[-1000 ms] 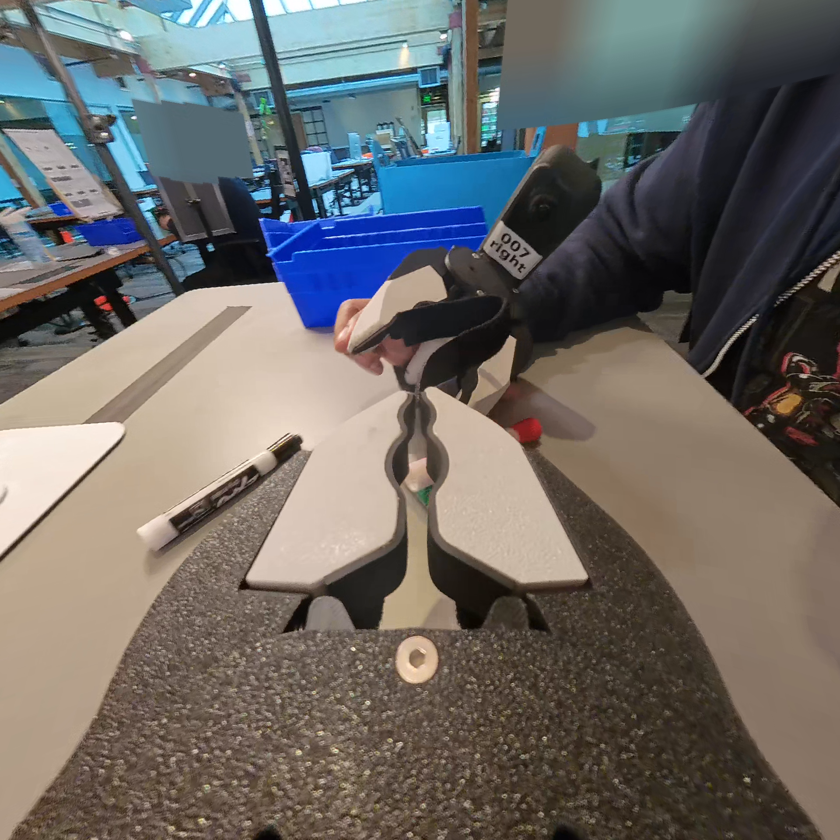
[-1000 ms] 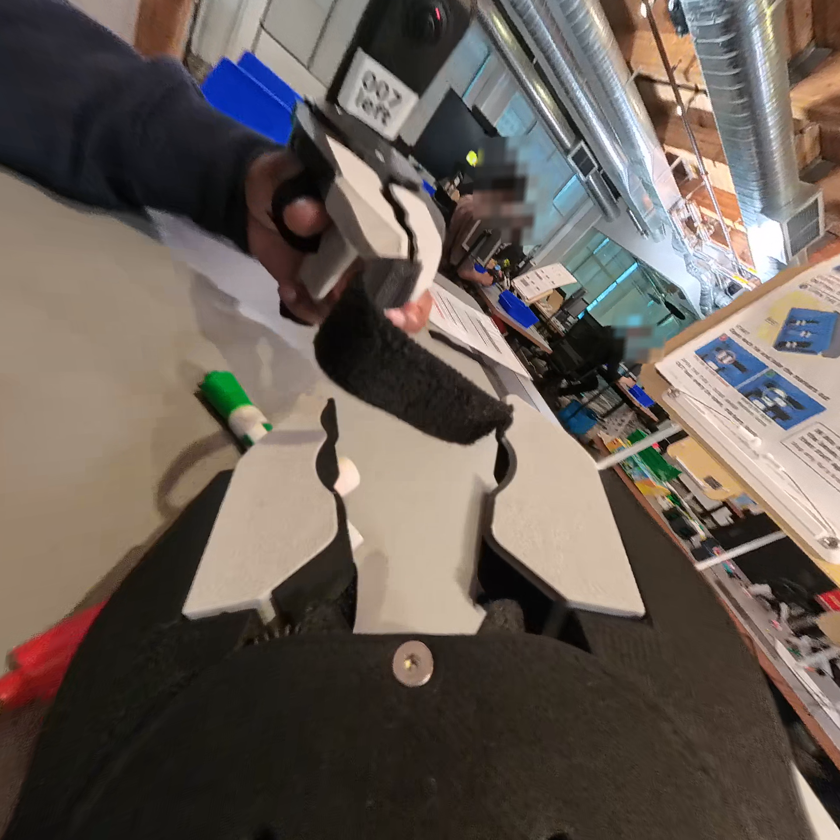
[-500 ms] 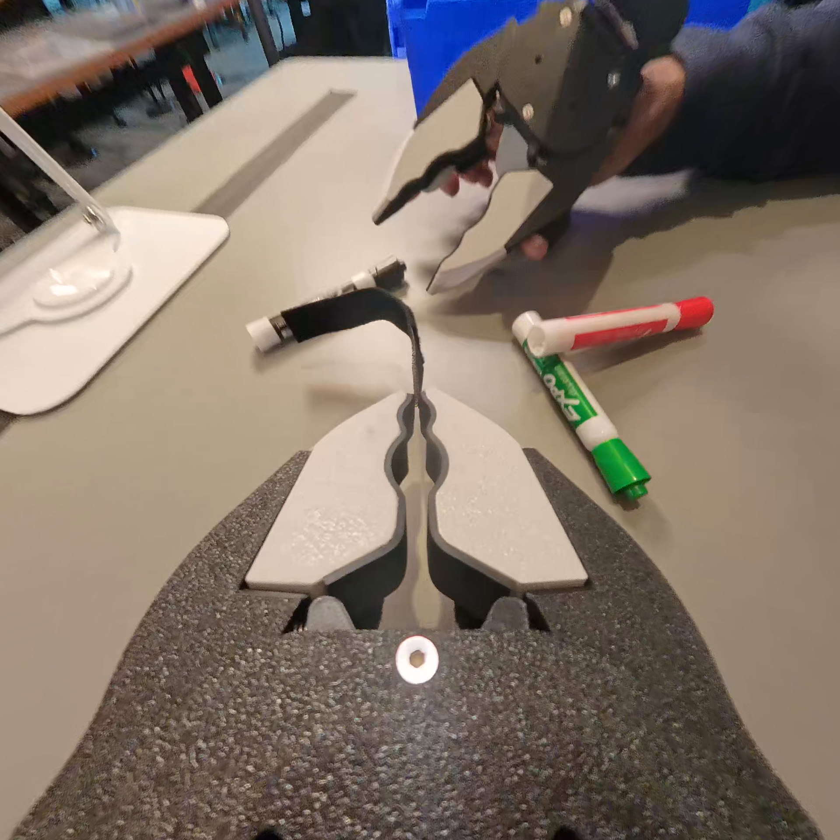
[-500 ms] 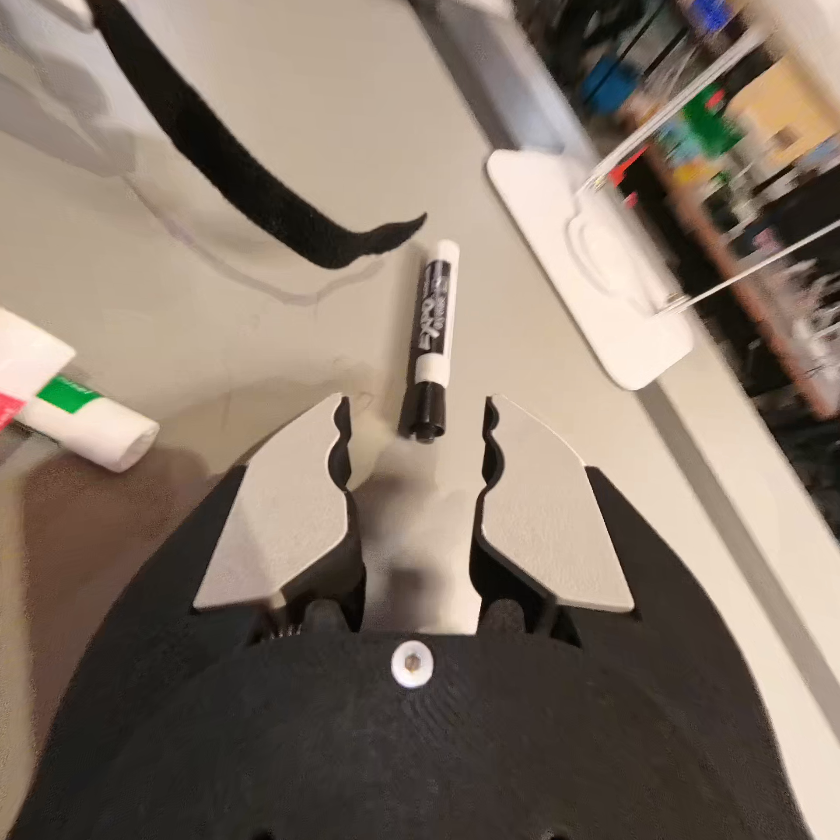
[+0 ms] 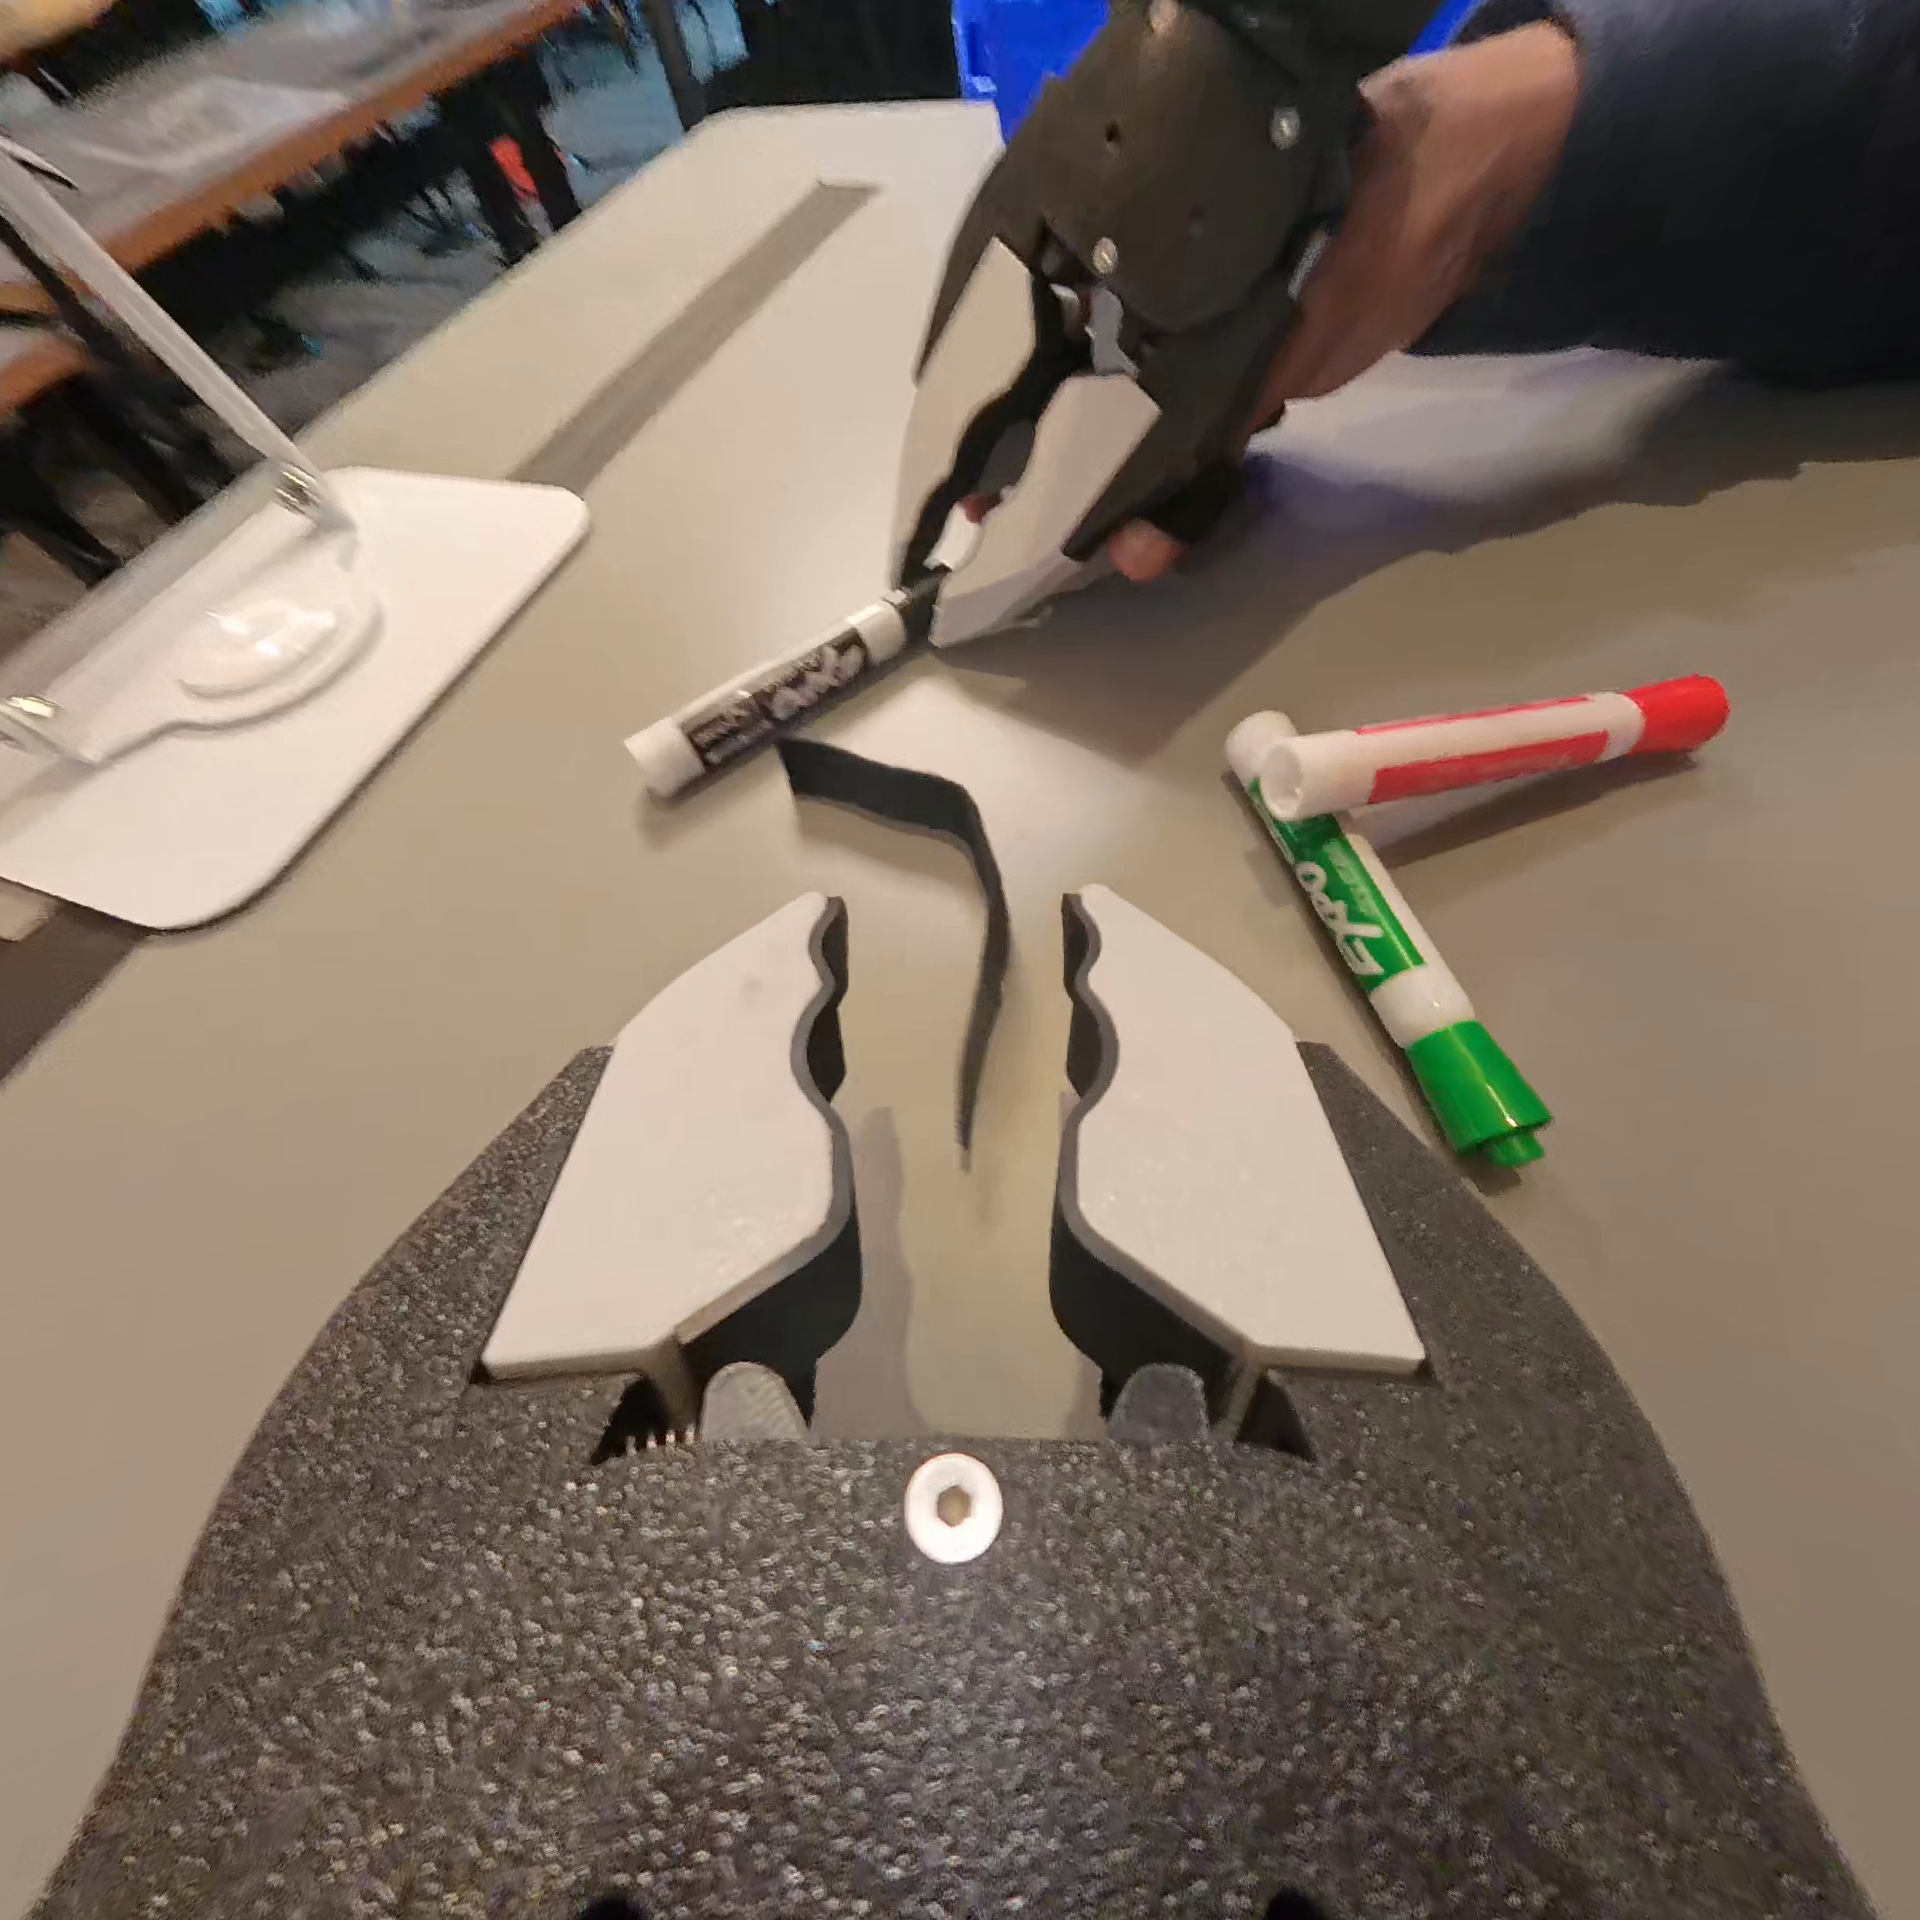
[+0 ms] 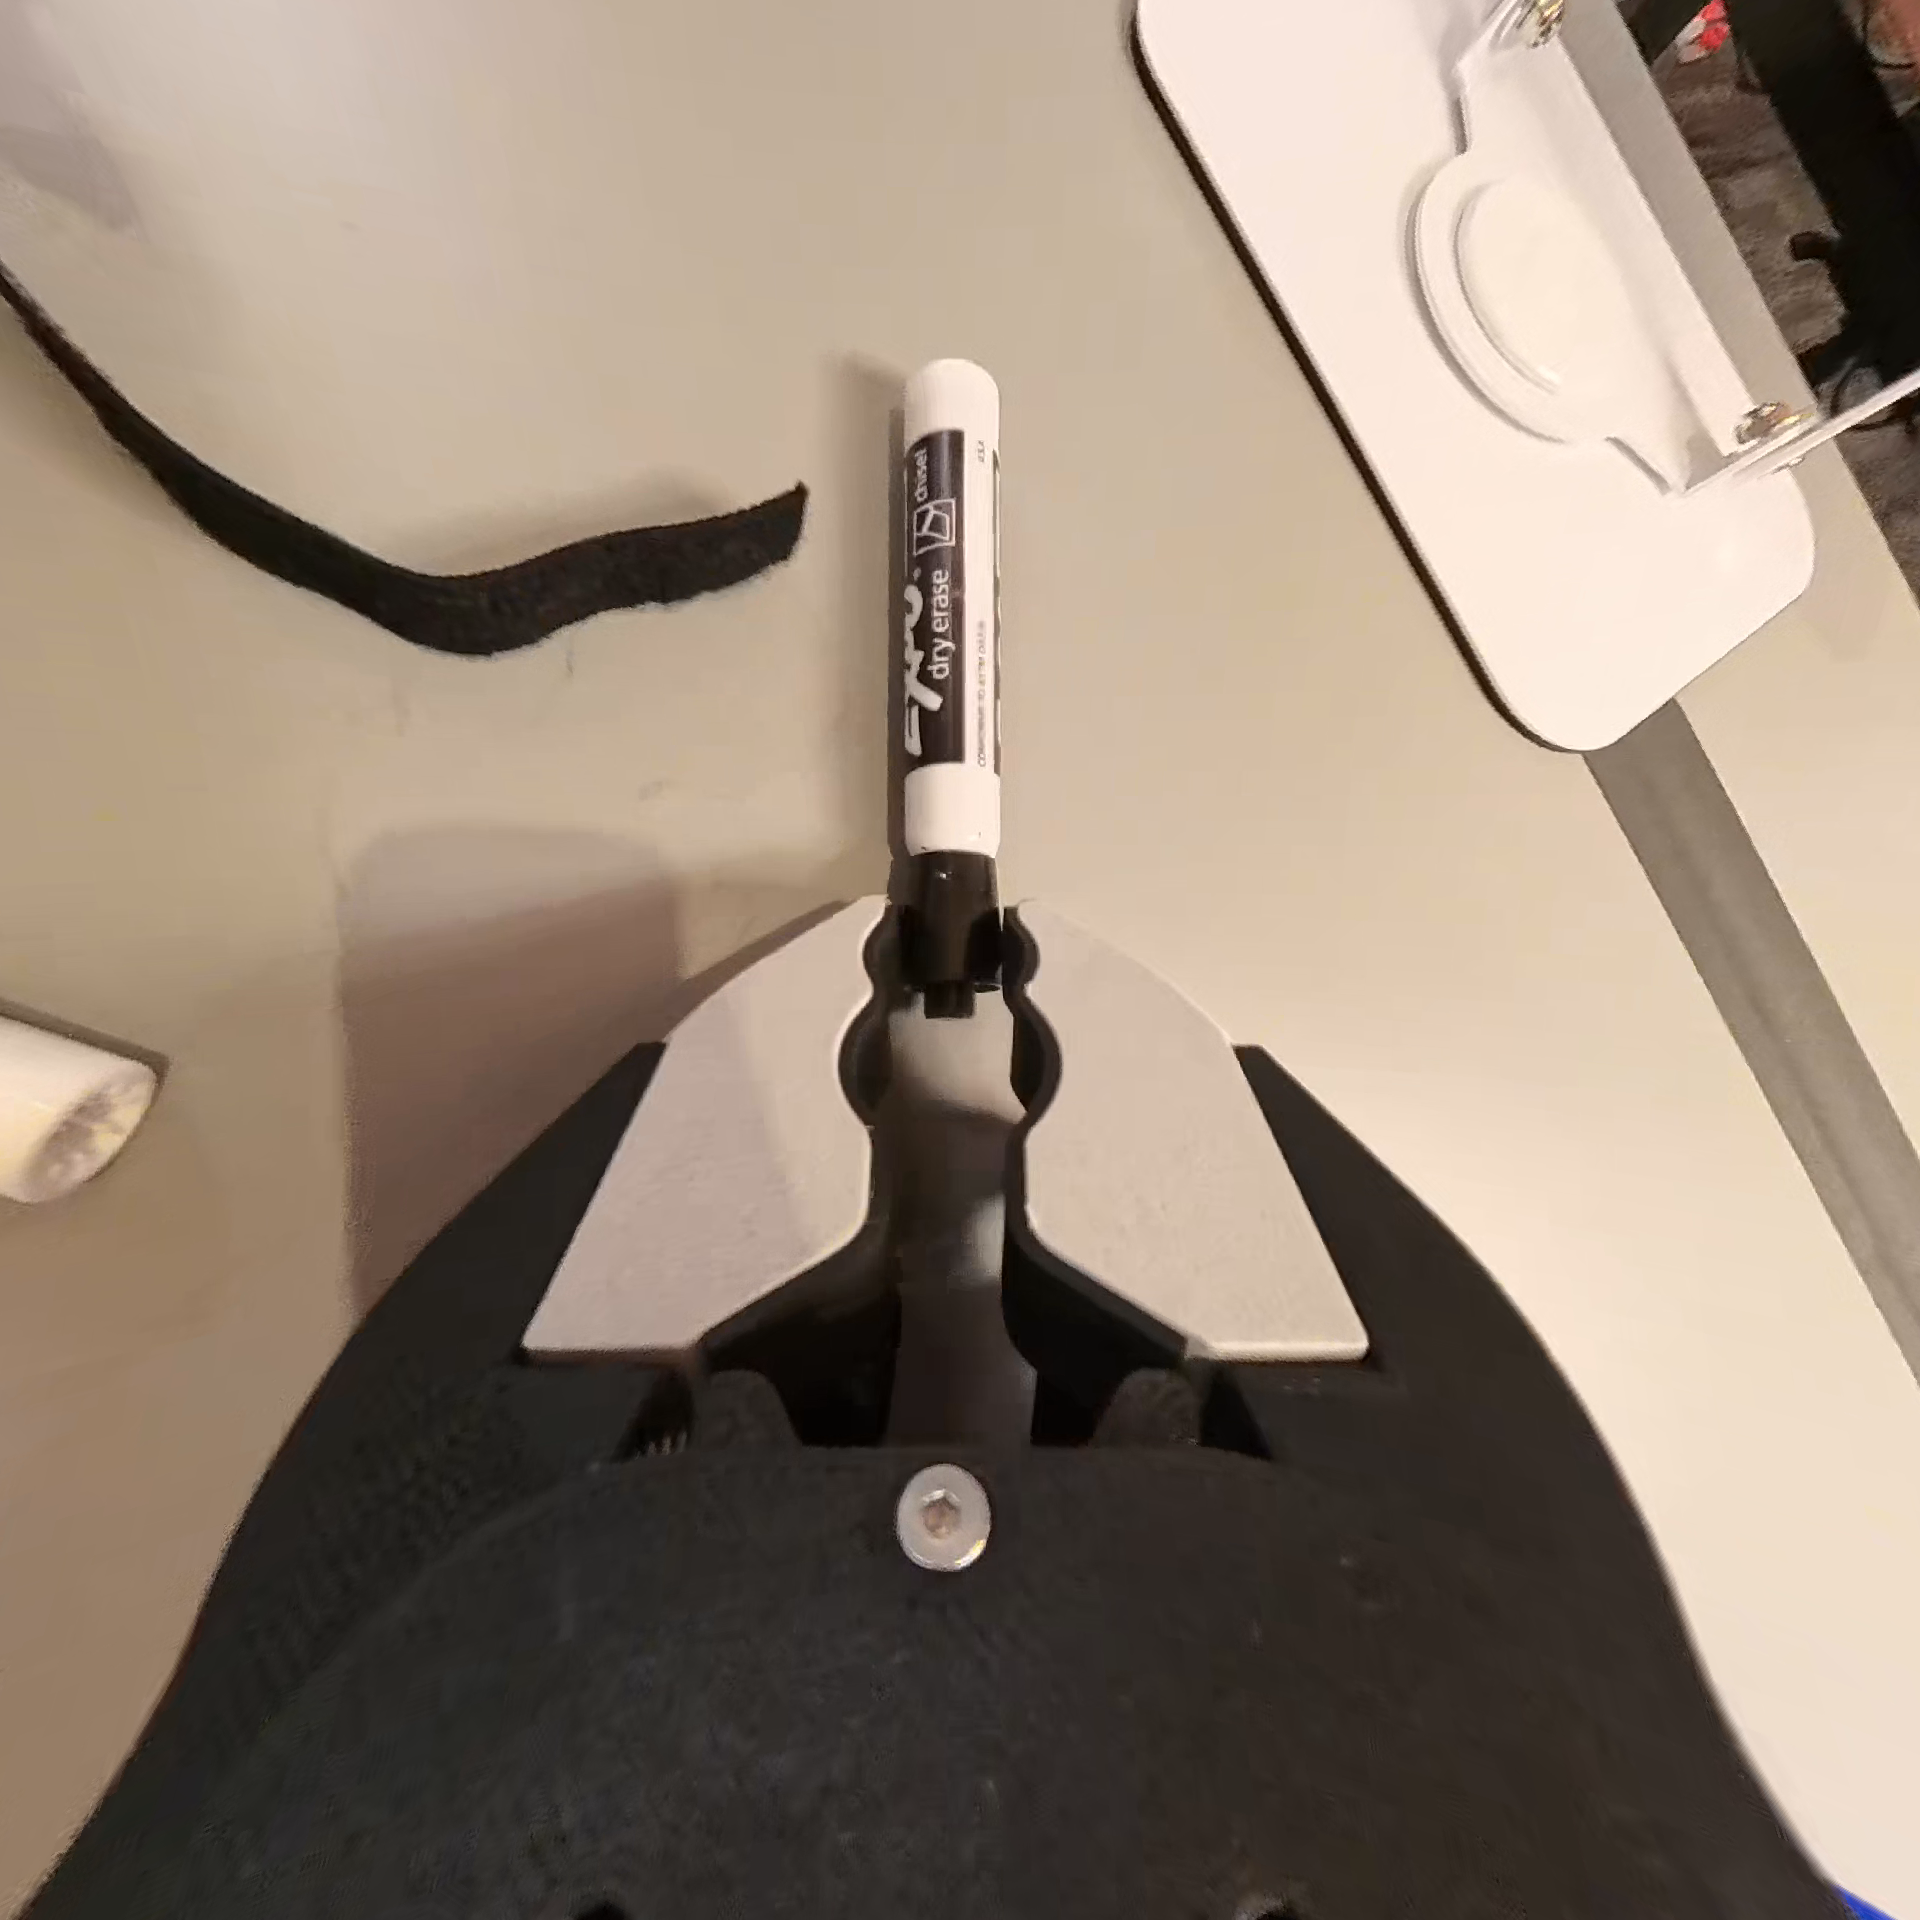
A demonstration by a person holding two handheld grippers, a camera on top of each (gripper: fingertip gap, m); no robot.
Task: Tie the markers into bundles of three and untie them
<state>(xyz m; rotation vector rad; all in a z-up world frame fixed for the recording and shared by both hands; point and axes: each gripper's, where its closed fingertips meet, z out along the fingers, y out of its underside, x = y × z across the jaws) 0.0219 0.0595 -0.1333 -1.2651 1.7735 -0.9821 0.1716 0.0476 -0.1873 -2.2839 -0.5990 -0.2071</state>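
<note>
My left gripper [image 5: 951,904] is open above the grey table [image 5: 312,1039]. A black strap [image 5: 883,800] runs between its fingers and touches neither pad. My right gripper [image 6: 951,914] is shut on the black cap end of a black marker [image 6: 951,582], which lies on the table pointing away from it. The left wrist view shows that gripper [image 5: 930,587] pinching the marker [image 5: 779,696] too. A red marker [image 5: 1486,738] and a green marker [image 5: 1371,945] lie crossed to the right. The strap [image 6: 468,603] lies left of the black marker.
A white stand base [image 5: 260,675] with a clear post sits on the table to the left, and shows at the upper right in the right wrist view [image 6: 1455,364]. A white marker end [image 6: 62,1101] shows at that view's left edge. A person's sleeve [image 5: 1714,187] reaches in. The grippers' ends are close to 15 cm from one another. From the right gripper's tips to the white stand base [image 5: 260,675] is close to 25 cm.
My left gripper opened and let go of the strap, which now sits loose between its fingers. My right gripper moved down to the black marker and closed on its cap end.
</note>
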